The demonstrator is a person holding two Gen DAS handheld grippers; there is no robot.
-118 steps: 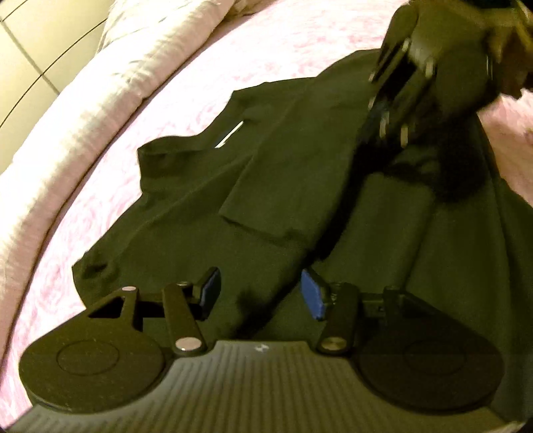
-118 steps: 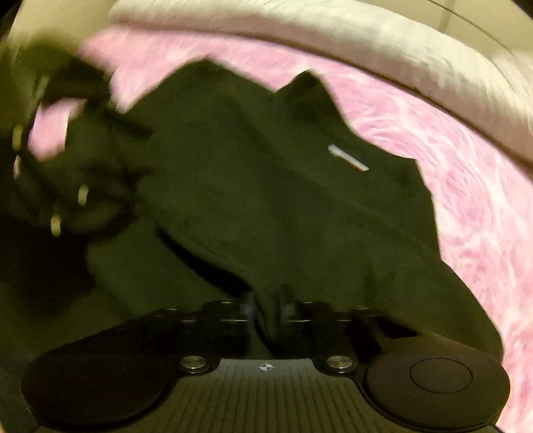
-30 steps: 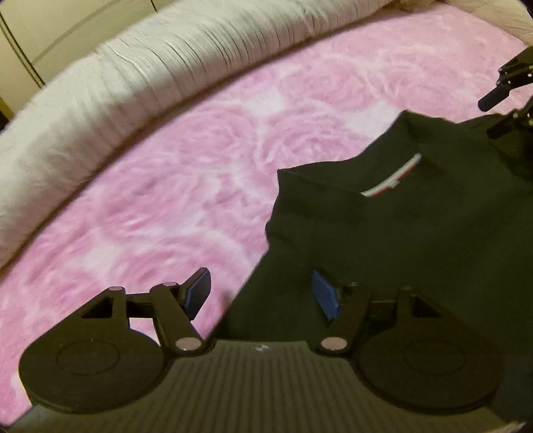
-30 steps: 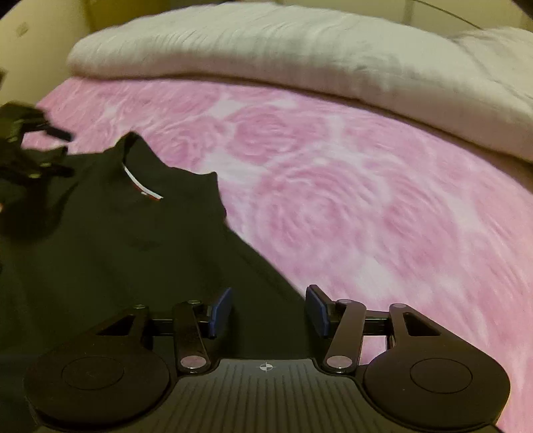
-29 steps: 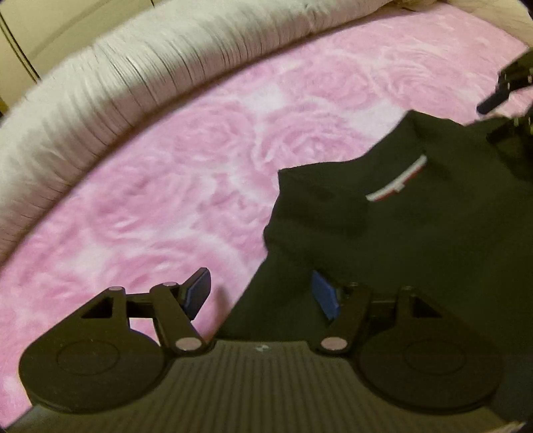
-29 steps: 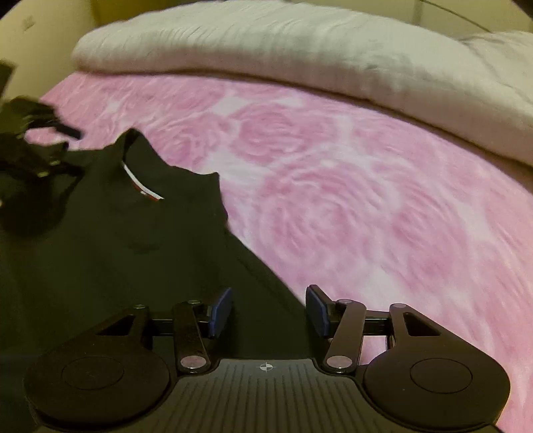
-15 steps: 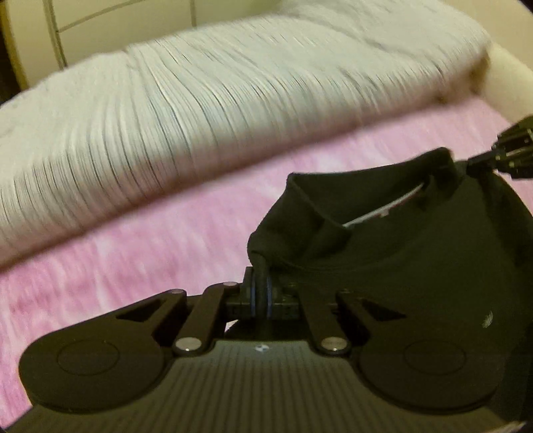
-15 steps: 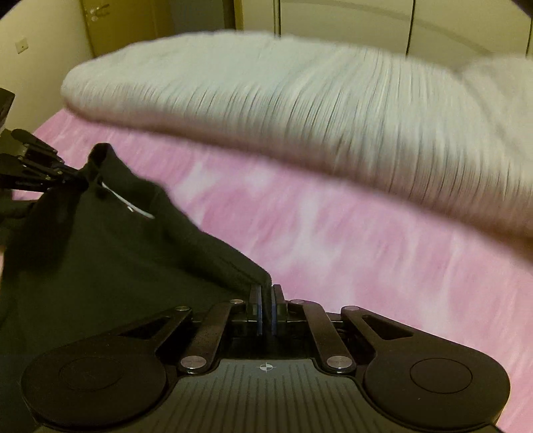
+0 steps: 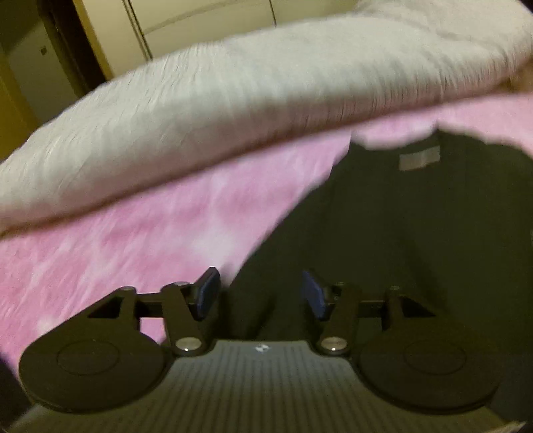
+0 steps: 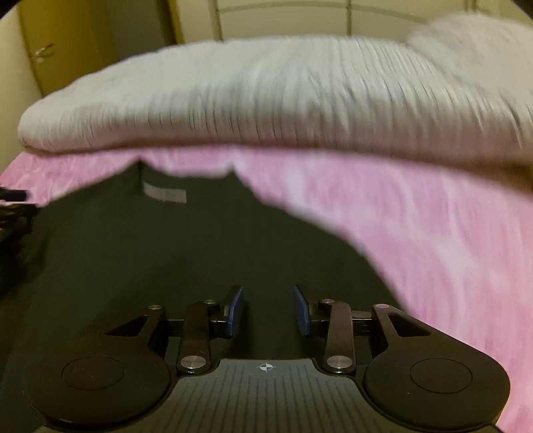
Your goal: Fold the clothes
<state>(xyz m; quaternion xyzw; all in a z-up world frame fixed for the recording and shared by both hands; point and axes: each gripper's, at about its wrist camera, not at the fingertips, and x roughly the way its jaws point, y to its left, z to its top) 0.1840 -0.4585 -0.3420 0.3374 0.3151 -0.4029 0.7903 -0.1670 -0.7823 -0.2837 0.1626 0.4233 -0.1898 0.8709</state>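
A black shirt (image 9: 416, 226) lies on the pink bed cover (image 9: 133, 233), collar and white neck label (image 9: 419, 159) toward the far side. My left gripper (image 9: 260, 294) is open and empty, over the shirt's left edge. In the right wrist view the same shirt (image 10: 166, 253) fills the lower left, its label (image 10: 164, 194) near the collar. My right gripper (image 10: 267, 311) is open and empty, over the shirt near its right edge. The tip of the left gripper (image 10: 13, 206) shows at the left border. Both views are motion-blurred.
A rolled grey-white duvet (image 9: 233, 110) lies across the far side of the bed, also in the right wrist view (image 10: 283, 100). Beyond it are cream cupboard doors (image 9: 200, 26) and a door with a handle (image 10: 43, 50).
Half a second ago both grippers were shut on the shirt's shoulders and held them up. Now both are open and the shirt lies flat on the bed.
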